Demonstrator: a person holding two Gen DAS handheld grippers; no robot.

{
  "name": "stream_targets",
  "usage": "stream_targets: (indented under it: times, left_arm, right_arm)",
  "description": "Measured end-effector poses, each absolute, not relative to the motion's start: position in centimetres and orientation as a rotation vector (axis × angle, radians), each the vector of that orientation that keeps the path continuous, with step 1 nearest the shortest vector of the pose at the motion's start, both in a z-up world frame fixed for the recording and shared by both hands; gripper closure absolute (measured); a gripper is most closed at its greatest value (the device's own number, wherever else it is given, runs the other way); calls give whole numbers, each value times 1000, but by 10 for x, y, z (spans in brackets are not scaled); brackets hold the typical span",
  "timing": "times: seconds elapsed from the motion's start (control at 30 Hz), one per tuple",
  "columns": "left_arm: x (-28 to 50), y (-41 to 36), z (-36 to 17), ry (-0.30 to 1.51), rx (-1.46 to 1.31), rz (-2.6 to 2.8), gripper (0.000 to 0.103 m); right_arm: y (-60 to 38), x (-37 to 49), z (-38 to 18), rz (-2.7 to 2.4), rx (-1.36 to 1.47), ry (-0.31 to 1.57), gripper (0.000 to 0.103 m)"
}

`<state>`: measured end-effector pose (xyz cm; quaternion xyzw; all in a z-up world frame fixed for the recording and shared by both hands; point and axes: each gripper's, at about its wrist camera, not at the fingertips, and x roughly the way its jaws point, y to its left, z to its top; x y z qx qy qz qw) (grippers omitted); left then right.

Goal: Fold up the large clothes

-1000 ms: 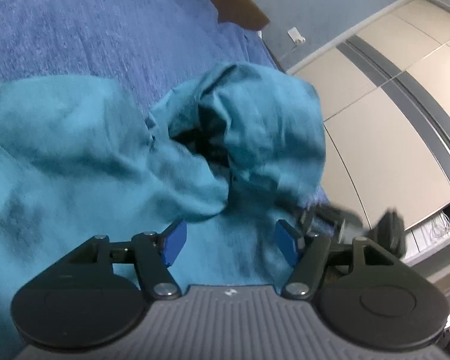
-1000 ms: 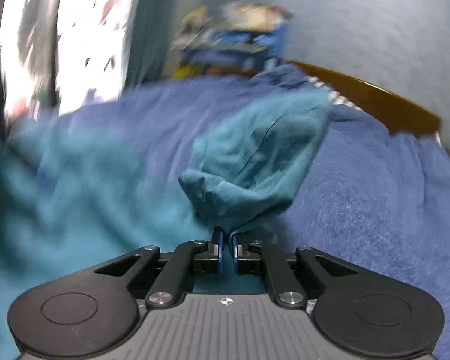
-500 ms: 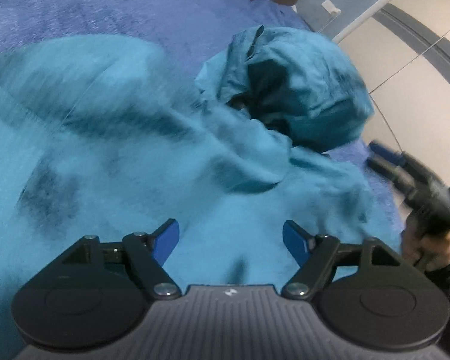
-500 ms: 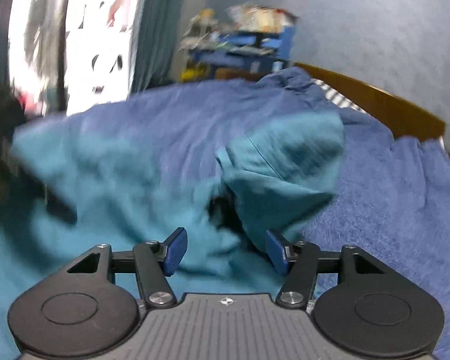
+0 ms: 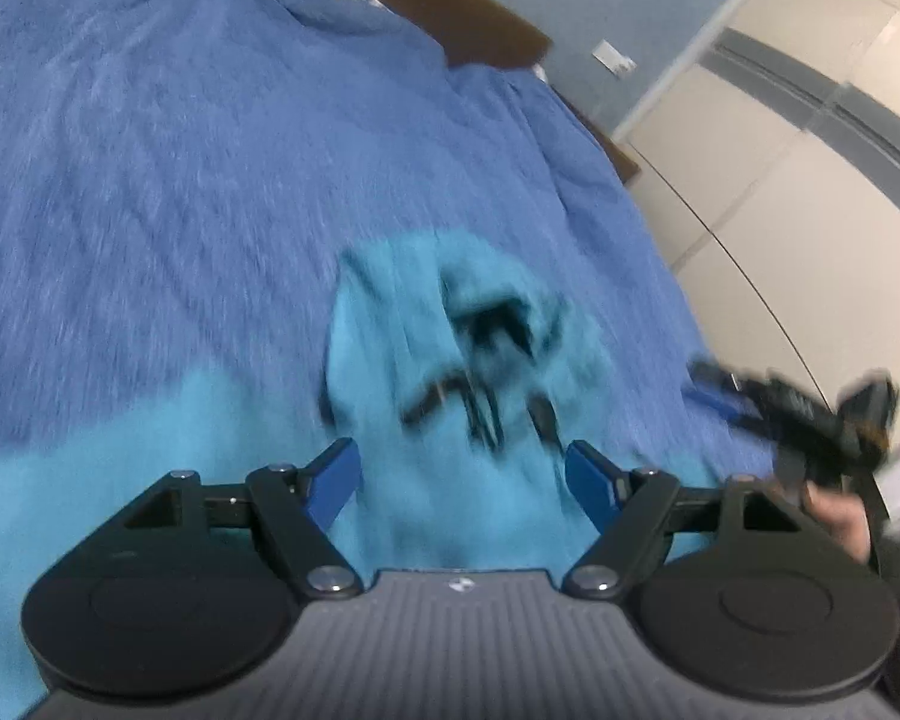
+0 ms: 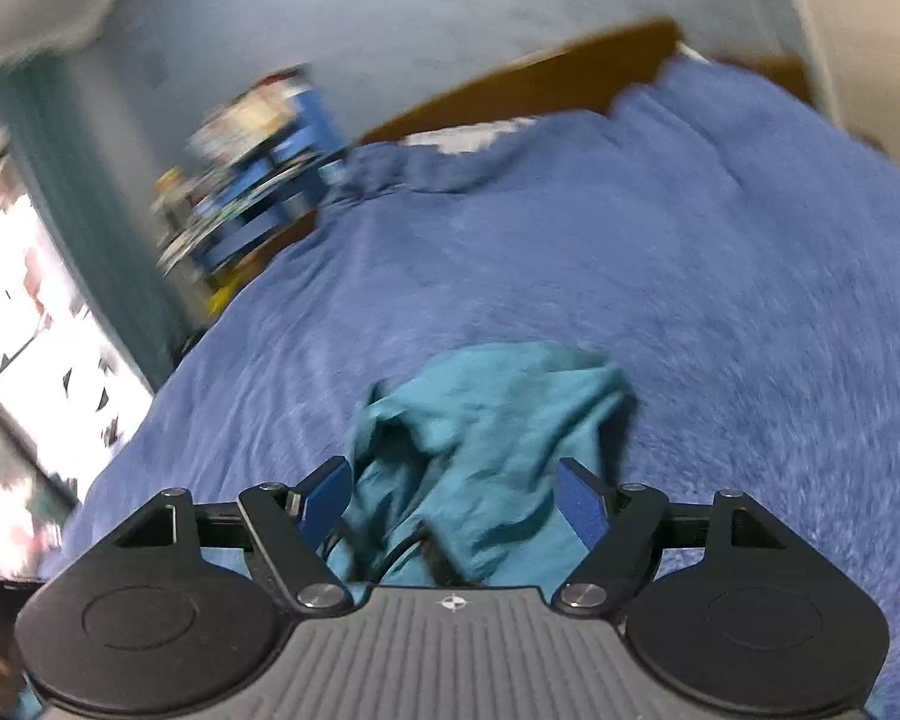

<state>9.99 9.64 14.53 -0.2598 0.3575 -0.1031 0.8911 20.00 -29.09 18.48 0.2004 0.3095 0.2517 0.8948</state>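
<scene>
A teal hooded garment [image 5: 450, 360] lies on the blue bedspread [image 5: 150, 150]. Its hood, with dark drawstrings, lies bunched ahead of my left gripper [image 5: 462, 477], which is open and empty just above the cloth. My right gripper [image 6: 453, 501] is open and empty too, with the teal hood [image 6: 486, 432] between and beyond its fingers. The right gripper also shows, blurred, at the right edge of the left wrist view [image 5: 810, 414]. The garment's body spreads to the lower left in the left wrist view.
A wooden headboard [image 5: 450, 6] runs along the bed's far end. Cream wardrobe doors [image 5: 810, 150] stand to the right of the bed. A blue shelf [image 6: 258, 180] with clutter and a bright window [image 6: 24, 312] are on the left.
My right gripper opened and let go of the teal hood, which dropped onto the bed. Both grippers pulled back and tilted up, so more bedspread shows.
</scene>
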Motion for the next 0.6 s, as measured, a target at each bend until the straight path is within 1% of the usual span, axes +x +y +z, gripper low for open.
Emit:
stream_targets:
  times: [0.13, 0.27, 0.33, 0.47, 0.6]
  left_arm:
    - [177, 122, 130, 753, -656, -147, 28]
    - [242, 139, 93, 798, -798, -82, 28]
    - [267, 138, 75, 824, -807, -73, 28]
    - [309, 122, 47, 900, -762, -82, 28]
    - [341, 107, 34, 901, -688, -93, 25]
  right_arm:
    - [-302, 248, 147, 445, 647, 684, 25]
    - [-294, 293, 105, 396, 824, 741, 25]
    - [-288, 314, 85, 374, 842, 772, 26]
    - [-269, 346, 53, 365, 790, 799, 29]
    - [-258, 368, 35, 372, 793, 776, 29]
